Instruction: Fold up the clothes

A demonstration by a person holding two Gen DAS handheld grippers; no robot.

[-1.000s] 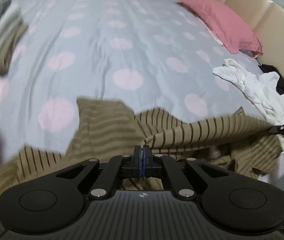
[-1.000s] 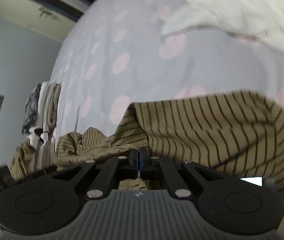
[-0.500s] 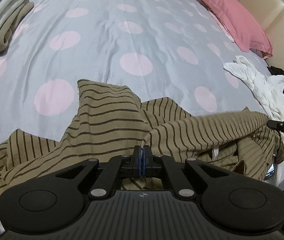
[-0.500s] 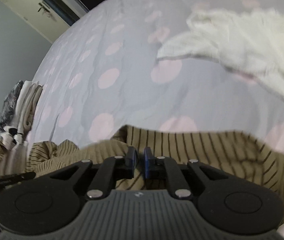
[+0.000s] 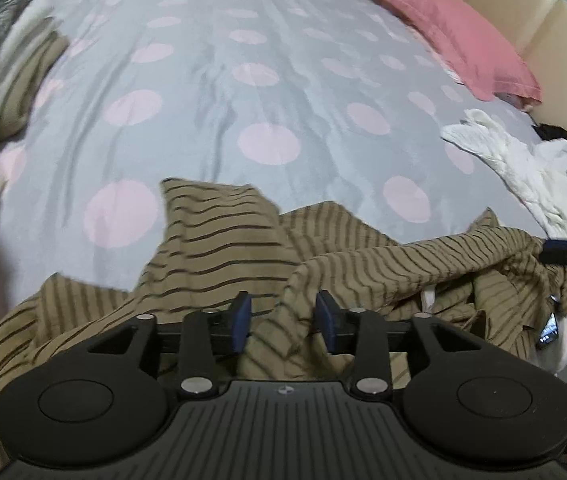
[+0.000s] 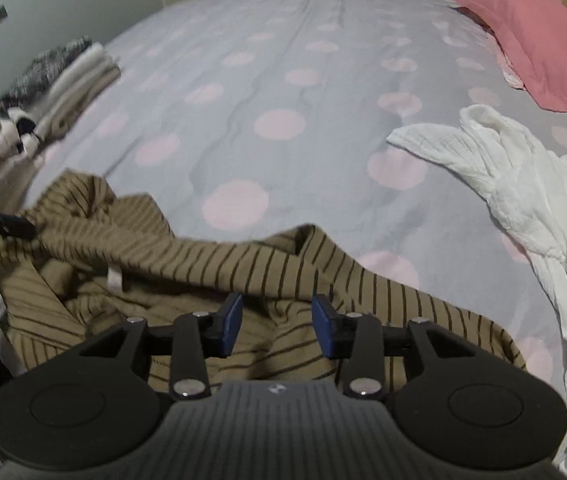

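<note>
A tan garment with dark stripes (image 5: 219,240) lies crumpled along the near edge of the bed. My left gripper (image 5: 283,320) hovers over its left part; its jaws are opening, and a fold of the cloth lies loose between the blue pads without being pressed. My right gripper (image 6: 277,322) is over the garment's (image 6: 203,256) right part. Its jaws are opening too, with striped cloth beneath and between them but not pinched. Each view catches the other gripper's dark tip at its edge.
The bed cover (image 5: 243,80) is grey with pink dots. A white crumpled garment (image 6: 523,184) lies to the right, below a pink pillow (image 6: 535,36). A stack of folded clothes (image 6: 67,76) sits at the far left. A beige headboard (image 5: 543,40) runs along the right.
Both grippers were shut on the striped garment and have let go of it. The lifted cloth has sunk onto the bed. The right view has rolled level.
</note>
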